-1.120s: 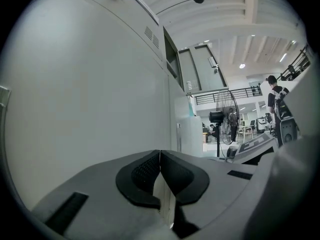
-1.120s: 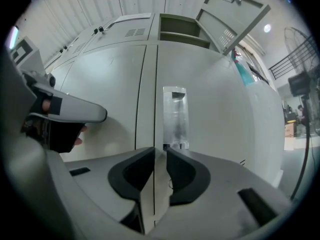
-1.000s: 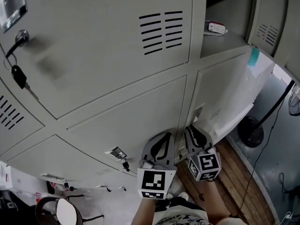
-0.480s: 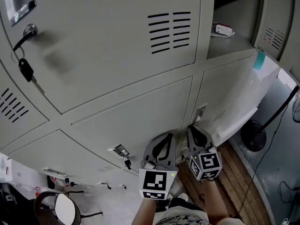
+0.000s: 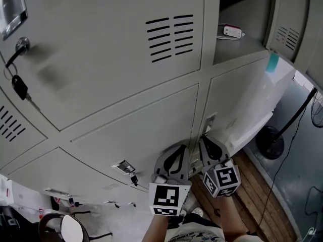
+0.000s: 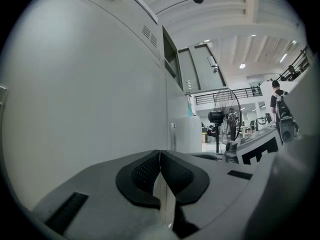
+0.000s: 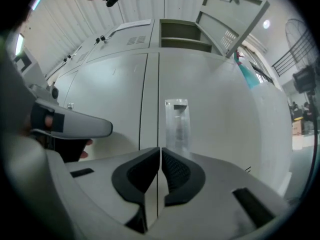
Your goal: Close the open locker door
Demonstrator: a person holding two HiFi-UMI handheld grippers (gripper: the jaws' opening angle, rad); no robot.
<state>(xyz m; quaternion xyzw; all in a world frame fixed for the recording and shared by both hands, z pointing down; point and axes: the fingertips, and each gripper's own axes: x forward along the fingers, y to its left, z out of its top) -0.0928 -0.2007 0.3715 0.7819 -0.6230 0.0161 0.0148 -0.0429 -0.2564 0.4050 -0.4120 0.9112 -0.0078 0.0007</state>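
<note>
The open locker door stands swung out at the upper right, beside its dark compartment where a small white item lies on the shelf. In the right gripper view the same door tilts out above the open compartment. Both grippers are low, far below that door, facing closed lower lockers. My left gripper is shut and empty. My right gripper has just been closing; its jaws are shut with nothing between them, just short of a metal handle plate.
A key bunch hangs from a lock on the large closed door at the upper left. A white sheet with a teal tag leans on the right lockers. A fan stand rests on the wooden floor; a stool is at bottom left.
The head view swung slightly right and back again. Both grippers stay in the same spot before the lower lockers.
</note>
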